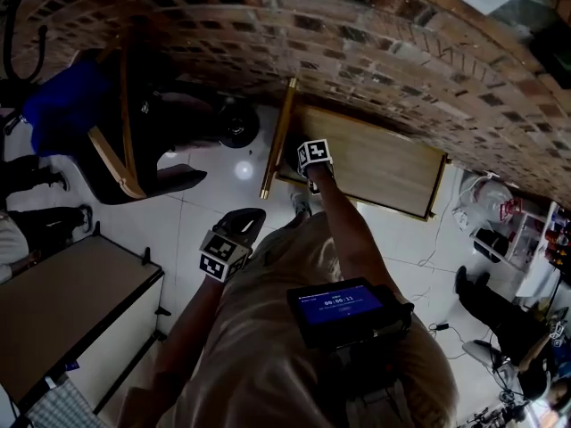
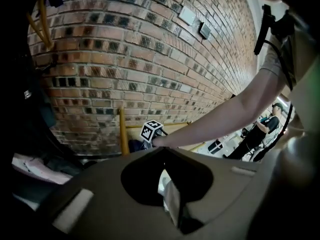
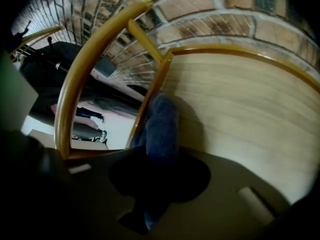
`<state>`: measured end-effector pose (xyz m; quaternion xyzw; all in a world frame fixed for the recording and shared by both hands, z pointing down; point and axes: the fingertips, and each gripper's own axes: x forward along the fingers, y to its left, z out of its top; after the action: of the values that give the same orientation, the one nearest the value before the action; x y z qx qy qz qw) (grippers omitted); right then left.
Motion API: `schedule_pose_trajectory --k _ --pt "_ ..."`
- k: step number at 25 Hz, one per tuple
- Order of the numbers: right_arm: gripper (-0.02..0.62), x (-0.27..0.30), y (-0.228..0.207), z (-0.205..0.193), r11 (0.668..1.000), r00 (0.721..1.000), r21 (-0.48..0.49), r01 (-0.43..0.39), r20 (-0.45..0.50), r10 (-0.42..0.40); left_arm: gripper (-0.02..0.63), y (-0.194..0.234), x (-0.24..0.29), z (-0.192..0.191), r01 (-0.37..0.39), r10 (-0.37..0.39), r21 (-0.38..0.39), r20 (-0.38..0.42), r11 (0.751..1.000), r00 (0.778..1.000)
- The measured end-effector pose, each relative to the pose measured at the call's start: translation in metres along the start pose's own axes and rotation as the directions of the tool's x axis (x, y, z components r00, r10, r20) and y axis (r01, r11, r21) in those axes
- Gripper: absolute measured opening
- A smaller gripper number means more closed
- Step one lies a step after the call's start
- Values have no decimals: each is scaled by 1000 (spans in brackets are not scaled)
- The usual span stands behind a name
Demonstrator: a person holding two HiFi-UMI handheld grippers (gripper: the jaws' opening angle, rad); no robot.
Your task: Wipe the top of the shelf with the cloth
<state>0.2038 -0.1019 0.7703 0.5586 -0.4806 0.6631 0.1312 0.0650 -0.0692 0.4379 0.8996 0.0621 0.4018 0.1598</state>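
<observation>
Seen from above, closest in, a small device with a lit blue screen (image 1: 342, 308) sits on the person's chest; just ahead and to the left, the left gripper (image 1: 243, 227) is held in the air over a pale tiled floor (image 1: 223, 178), a marker cube (image 1: 223, 255) on its back; in the left gripper view its fingers (image 2: 150, 159) meet at their tips and grip nothing, and they point towards the brick wall; further forward, the person's right arm (image 1: 343, 226) stretches out to the right gripper (image 1: 312, 171), which reaches the near left corner of the shelf top (image 1: 379, 163); in the right gripper view its fingers are closed on a blue cloth (image 3: 161, 126), which bunches up between them and lies on the light wooden shelf top beside its left edge; the wood to the right of the cloth is bare and pale; a raised wooden lip runs along the left and far edges of the shelf top; just left of that corner a yellow rail (image 3: 82, 74) curves up and over; beyond the shelf a brick wall (image 1: 357, 43) fills the far side of every view; off to the left, well apart from the shelf, a chair with a wooden frame (image 1: 111, 163) stands on the floor with something blue (image 1: 67, 101) behind it.
</observation>
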Motion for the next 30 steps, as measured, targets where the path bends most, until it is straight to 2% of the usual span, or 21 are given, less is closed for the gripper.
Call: schedule_pose_trajectory --k 6,11,20,27,30 --pt "66 -29 -58 -14 994 994 -16 106 3 -106 5 -17 20 26 48 -48 75 5 996 999" --pt "66 -55 -107 -32 987 987 -12 158 4 -158 5 -30 32 32 67 -65 101 -19 993 998" --pt "65 -110 -205 -74 970 972 79 232 33 -235 5 -62 62 48 77 -72 124 -40 989 997" --pt "66 -140 -274 -120 951 962 149 271 -30 -270 5 -103 97 69 88 -81 141 -53 986 995" --pt "66 -162 -299 -135 939 953 167 299 -14 -301 5 -126 112 81 97 -88 150 -61 984 994"
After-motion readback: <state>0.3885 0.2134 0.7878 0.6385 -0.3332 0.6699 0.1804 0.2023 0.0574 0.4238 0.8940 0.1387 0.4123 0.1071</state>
